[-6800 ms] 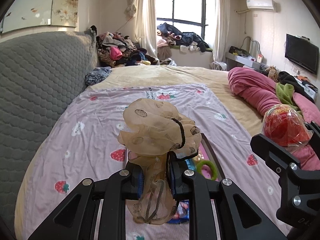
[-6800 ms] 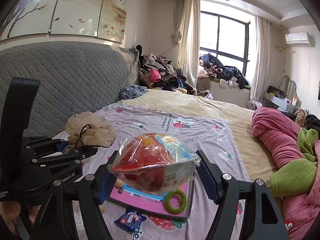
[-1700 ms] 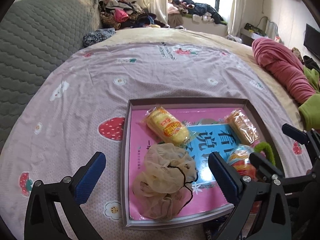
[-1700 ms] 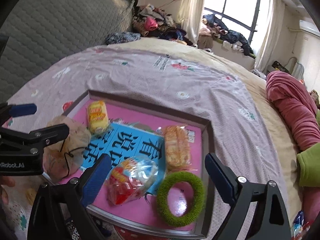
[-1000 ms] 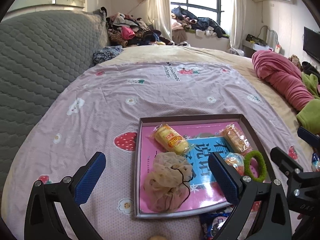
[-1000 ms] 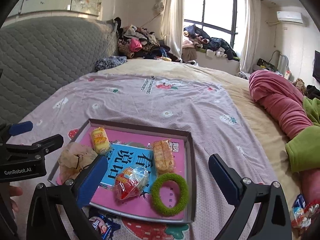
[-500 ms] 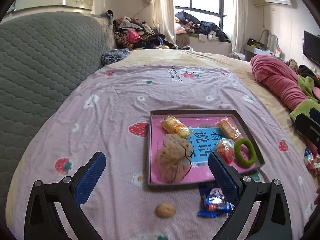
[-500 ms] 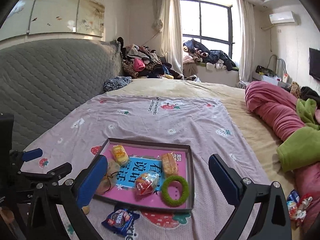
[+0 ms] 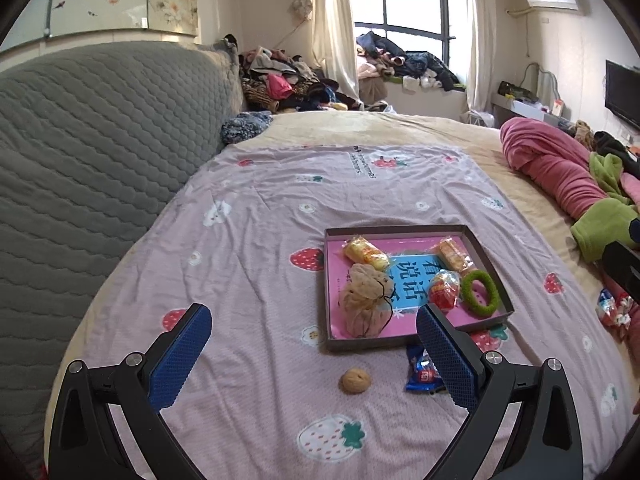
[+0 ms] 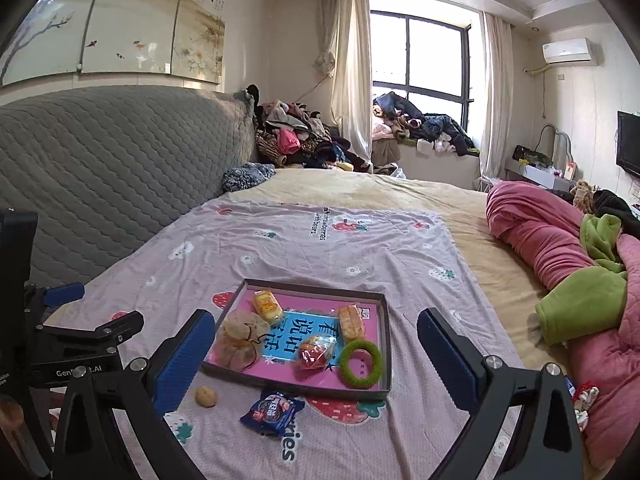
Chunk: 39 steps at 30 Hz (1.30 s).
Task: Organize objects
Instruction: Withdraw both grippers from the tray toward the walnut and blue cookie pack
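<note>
A shallow box lid (image 9: 332, 344) (image 10: 387, 320) with a pink bottom lies on the bed. In it are a beige mesh pouch (image 9: 366, 304) (image 10: 240, 342), a red snack bag (image 9: 444, 290) (image 10: 314, 352), a green ring (image 9: 480, 293) (image 10: 361, 364) and two yellow snack packs (image 9: 366, 252) (image 10: 267, 305). A walnut (image 9: 355, 380) (image 10: 206, 396) and a blue snack packet (image 9: 422, 372) (image 10: 272, 407) lie on the sheet in front of the box. My left gripper (image 9: 316, 356) and right gripper (image 10: 316, 360) are both open, empty and held back above the bed.
A grey quilted headboard (image 9: 80, 152) runs along the left. A rolled pink and green blanket (image 10: 568, 280) lies on the right. Small red wrapped packets (image 9: 612, 308) (image 10: 584, 398) lie at the right edge. Piled clothes (image 10: 296, 140) fill the far corner.
Both grippers let go of the mesh pouch and the red snack bag in the box, then opened and drew back and up, so the box now looks smaller and farther away.
</note>
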{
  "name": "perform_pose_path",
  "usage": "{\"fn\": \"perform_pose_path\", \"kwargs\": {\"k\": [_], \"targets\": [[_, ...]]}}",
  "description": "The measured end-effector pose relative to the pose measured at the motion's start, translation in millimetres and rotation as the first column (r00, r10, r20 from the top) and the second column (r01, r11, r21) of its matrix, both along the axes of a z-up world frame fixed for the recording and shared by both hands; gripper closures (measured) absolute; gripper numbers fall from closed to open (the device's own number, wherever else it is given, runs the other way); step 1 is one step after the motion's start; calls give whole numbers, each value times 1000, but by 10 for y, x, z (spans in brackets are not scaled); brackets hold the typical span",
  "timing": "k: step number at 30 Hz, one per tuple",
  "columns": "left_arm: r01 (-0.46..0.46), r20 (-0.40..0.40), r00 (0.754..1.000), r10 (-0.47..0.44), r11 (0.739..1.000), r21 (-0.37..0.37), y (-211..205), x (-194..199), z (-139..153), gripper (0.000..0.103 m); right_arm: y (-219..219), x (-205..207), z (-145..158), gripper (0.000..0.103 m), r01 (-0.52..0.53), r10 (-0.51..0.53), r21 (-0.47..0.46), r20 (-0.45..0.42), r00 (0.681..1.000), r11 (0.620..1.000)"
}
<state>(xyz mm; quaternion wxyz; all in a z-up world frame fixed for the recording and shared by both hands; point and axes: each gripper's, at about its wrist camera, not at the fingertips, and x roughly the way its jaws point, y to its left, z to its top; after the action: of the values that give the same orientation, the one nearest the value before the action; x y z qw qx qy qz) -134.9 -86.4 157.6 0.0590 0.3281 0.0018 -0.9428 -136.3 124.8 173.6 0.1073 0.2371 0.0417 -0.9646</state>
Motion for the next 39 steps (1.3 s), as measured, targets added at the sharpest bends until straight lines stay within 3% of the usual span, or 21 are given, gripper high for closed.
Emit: {"fn": "perform_pose_path", "kwargs": {"k": [6,12,22,39], "targets": [[-6,8,1000,6,1000,-16,-18,230,75,1,-64,245,88,1,-2,2,17,-8,1000,1000],[9,44,999,-8,1000,-27,-7,365,-43,1,-157,374,-49,1,-12,11,49,25,1000,999],[30,122,992,-26,999,-32,24,350,-560,1,-266,381,-449,1,-20,11,88,101,995,996],[66,198,978,-58,997,-30,51,25,-1346,1,-395,-39,-1125,1,-8,-20,127,210,978,992]]}}
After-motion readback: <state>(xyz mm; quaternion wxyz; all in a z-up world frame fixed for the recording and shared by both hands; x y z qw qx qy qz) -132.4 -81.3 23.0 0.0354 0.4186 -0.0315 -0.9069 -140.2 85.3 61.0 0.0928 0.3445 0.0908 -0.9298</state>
